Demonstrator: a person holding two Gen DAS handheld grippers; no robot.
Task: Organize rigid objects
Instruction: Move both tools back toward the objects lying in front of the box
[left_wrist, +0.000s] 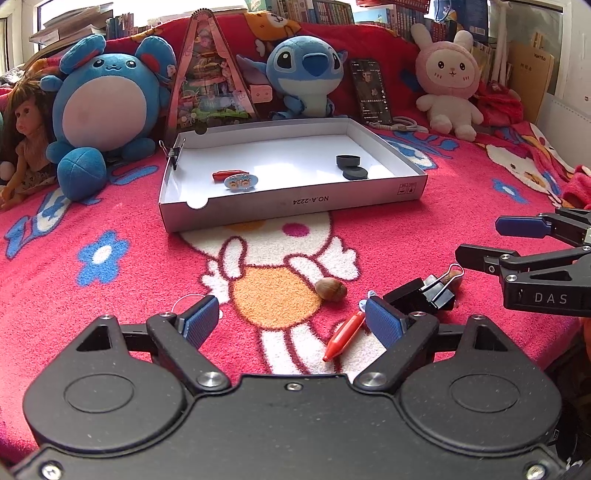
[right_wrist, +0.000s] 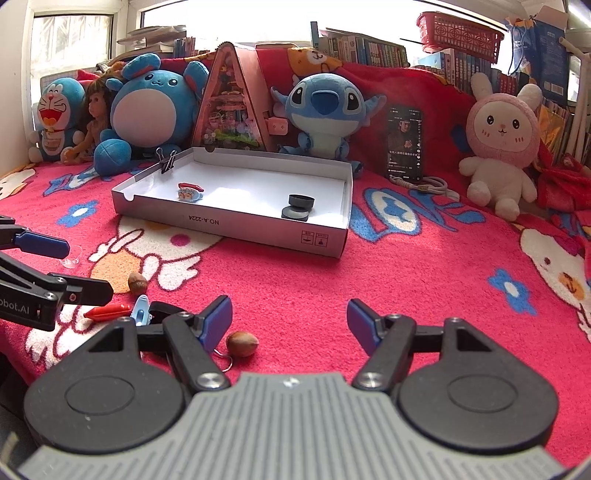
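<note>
Left wrist view: left tongs (left_wrist: 291, 319) wide, empty; red crayon (left_wrist: 342, 338) at 3 o'clock between pads, long axis 1–7 o'clock.

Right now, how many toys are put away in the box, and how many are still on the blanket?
Done: the white box holds a red crayon, a little blue badge and two black caps.

In hand: nothing. The left gripper and right gripper both have open, empty jaws.

Left on the blanket: a nut, a red crayon, a black binder clip and a second nut.
</note>
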